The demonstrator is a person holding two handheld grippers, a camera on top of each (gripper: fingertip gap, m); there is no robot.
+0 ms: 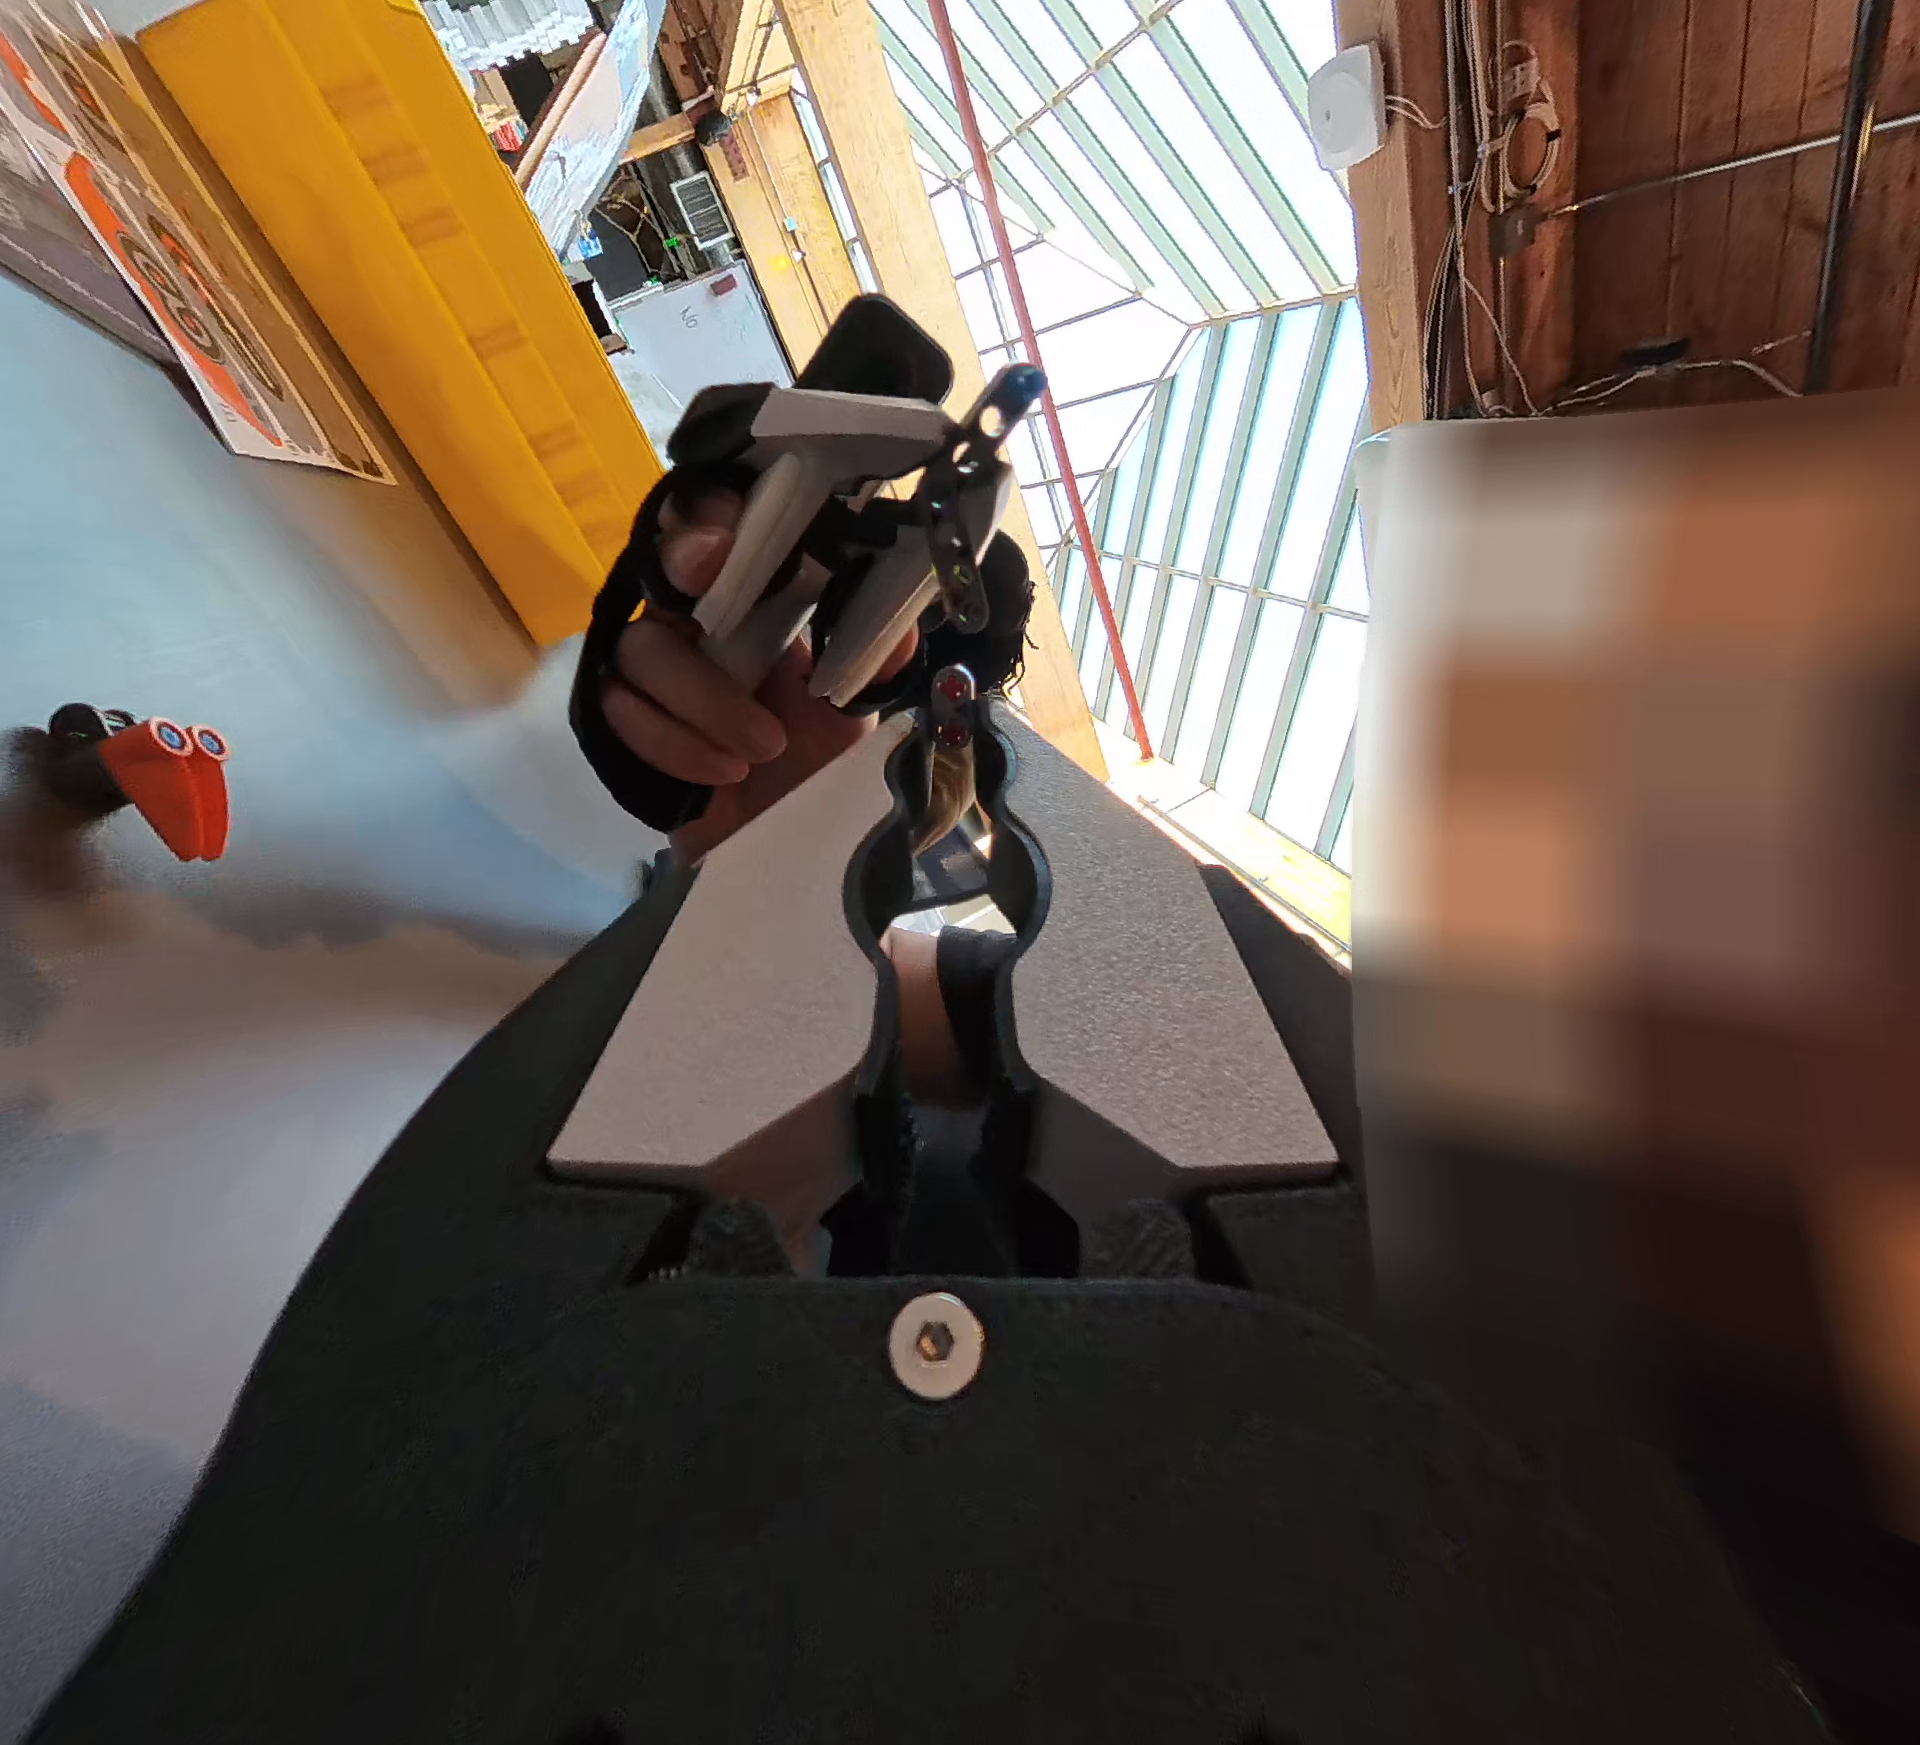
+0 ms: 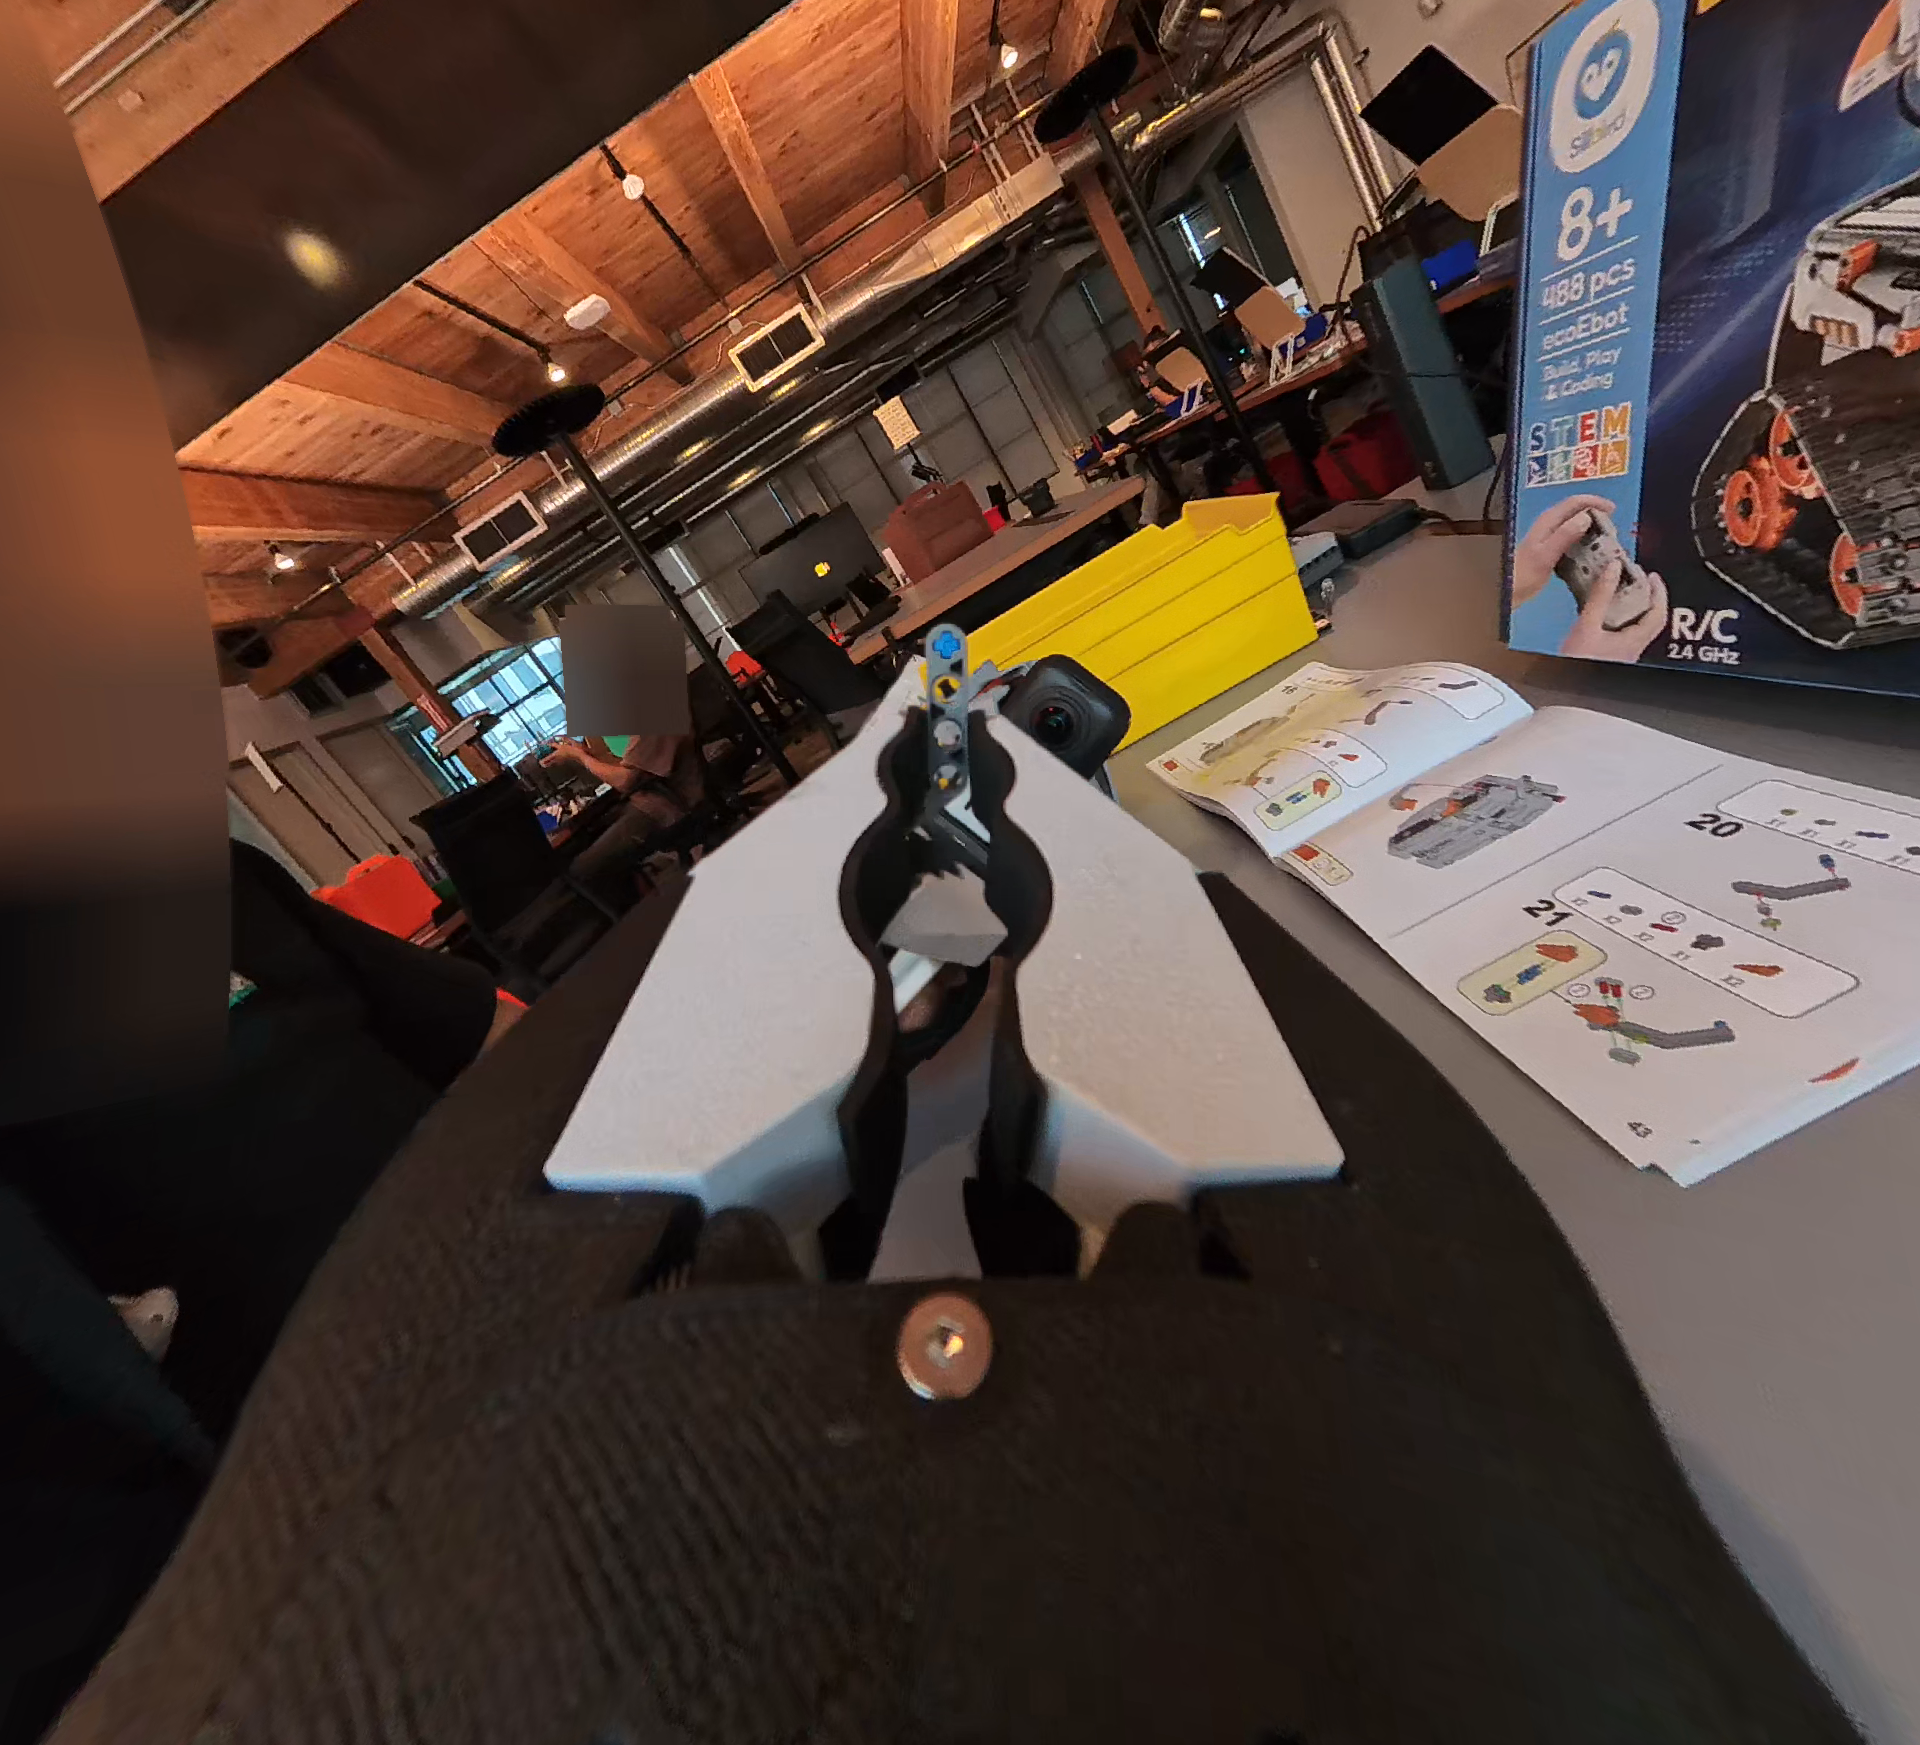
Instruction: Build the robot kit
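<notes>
A: What's the setting?

B: A grey table (image 2: 1714, 1280) under a timber-beamed ceiling (image 2: 831, 137). In the right wrist view an open instruction booklet (image 2: 1558, 916) lies at 3 o'clock, a blue kit box (image 2: 1714, 293) stands at 2 o'clock, and a yellow bin (image 2: 1143, 625) sits just past 12. In the left wrist view a skylight (image 1: 1143, 137) fills 12 to 1 o'clock, and a small orange part (image 1: 171, 786) lies on the table at 9.

A: And the grippers?

B: The right gripper (image 2: 943, 739) is clamped on a slim grey holed beam (image 2: 945, 698) studded with blue and yellow pins; the beam rises from its tips toward 12. The left gripper (image 1: 951, 724) is pinched around a short piece with red pins (image 1: 953, 706), right at its tips.

A: How are they posed?

B: They face each other, tips nearly meeting. In the left view a hand (image 1: 707, 687) wraps the right gripper's handle, which is tilted toward 10 o'clock.
</notes>
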